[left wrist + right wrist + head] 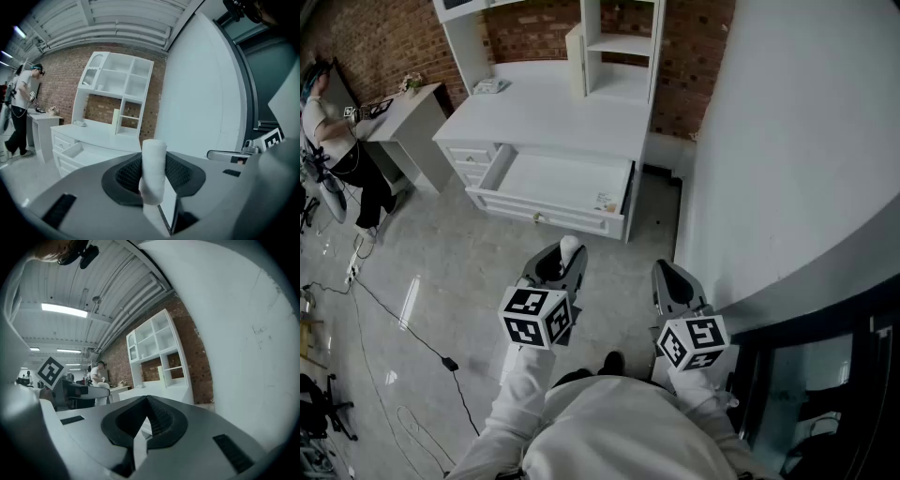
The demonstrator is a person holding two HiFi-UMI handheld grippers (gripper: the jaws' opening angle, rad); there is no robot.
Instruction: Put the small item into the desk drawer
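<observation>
White-sleeved arms (528, 380) reach forward, left tongs (565, 261) clamping a white roll (153, 168), right tongs (668, 274) closed empty.

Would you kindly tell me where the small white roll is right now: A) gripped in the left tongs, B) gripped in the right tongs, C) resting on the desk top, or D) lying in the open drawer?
A: the left gripper view shows the white roll standing upright between the left tongs, pressed by their pads, short of the open drawer, and the right tongs are closed on nothing.
</observation>
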